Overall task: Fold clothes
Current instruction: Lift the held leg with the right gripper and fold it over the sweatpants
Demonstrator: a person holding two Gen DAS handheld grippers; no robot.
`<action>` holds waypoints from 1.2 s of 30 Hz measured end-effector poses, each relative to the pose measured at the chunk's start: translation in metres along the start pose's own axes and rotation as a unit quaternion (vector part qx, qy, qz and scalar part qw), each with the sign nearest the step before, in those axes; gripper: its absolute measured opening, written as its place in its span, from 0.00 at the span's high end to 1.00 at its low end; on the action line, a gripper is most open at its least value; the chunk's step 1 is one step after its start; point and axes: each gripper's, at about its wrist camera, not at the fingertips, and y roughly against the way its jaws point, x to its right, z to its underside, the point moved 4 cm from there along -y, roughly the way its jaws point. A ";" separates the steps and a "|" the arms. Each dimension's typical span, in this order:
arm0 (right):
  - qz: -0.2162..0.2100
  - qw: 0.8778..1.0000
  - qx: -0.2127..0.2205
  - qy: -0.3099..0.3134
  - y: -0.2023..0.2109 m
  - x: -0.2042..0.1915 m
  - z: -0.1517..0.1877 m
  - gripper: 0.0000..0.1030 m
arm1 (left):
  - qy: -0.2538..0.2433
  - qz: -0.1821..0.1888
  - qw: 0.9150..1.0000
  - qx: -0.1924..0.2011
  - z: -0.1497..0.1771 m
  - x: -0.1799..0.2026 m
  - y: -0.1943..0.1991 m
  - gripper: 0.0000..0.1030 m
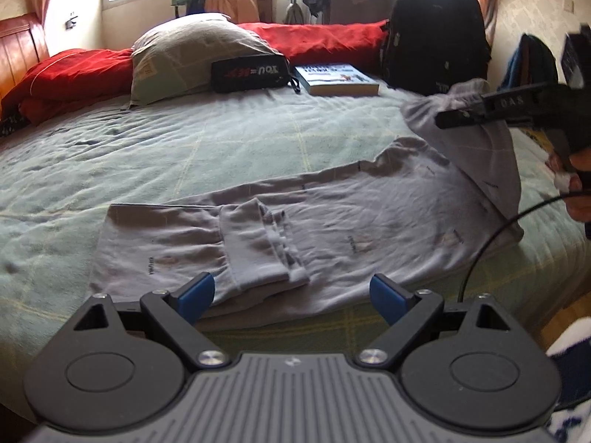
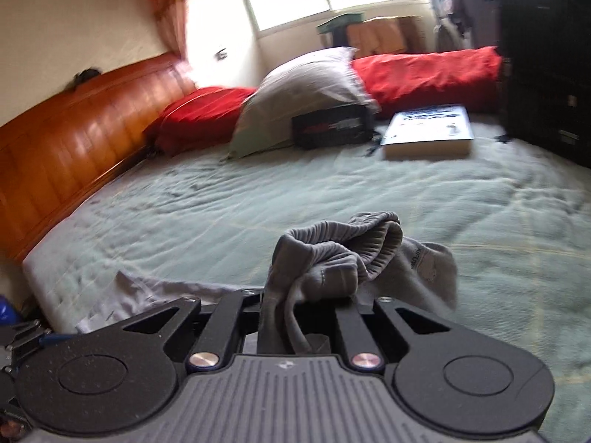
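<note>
Daylight from the window behind the bed washes over a pale green quilt (image 1: 229,140), with a pillow (image 1: 184,59), a book (image 1: 338,79) and a black backpack (image 1: 436,33) well back from your work.

The grey garment (image 1: 332,217) lies along the near edge of the bed, its long axis running left to right across your view, one end already folded flat on the left with a cuffed piece doubled over it.

Your right claw (image 2: 299,317) is clamped on the ribbed hem at the other end, the bunched cloth spilling out over the fingers. From the left wrist view that claw (image 1: 458,118) holds its corner lifted off the quilt on the right, with fabric draping down from it.

Your left claw (image 1: 291,295) stands wide apart and holds nothing, poised just above the near edge of the folded part.

The fold likely runs along the long axis: the raised end has to travel leftward over the flat part, so your right hand leads.
</note>
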 end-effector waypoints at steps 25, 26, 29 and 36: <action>-0.092 0.977 -0.066 0.180 -0.072 -0.160 -0.004 0.88 | 0.031 -0.063 0.997 -0.015 0.024 -0.062 0.020 0.11; -0.094 0.976 -0.065 0.185 -0.074 -0.165 -0.005 0.88 | 0.034 -0.065 0.997 -0.016 0.025 -0.065 0.021 0.11; -0.101 0.973 -0.065 0.195 -0.079 -0.179 -0.008 0.88 | 0.040 -0.071 0.996 -0.018 0.028 -0.072 0.022 0.11; -0.112 0.968 -0.066 0.215 -0.089 -0.206 -0.011 0.88 | 0.058 -0.080 0.995 -0.016 0.035 -0.085 0.027 0.11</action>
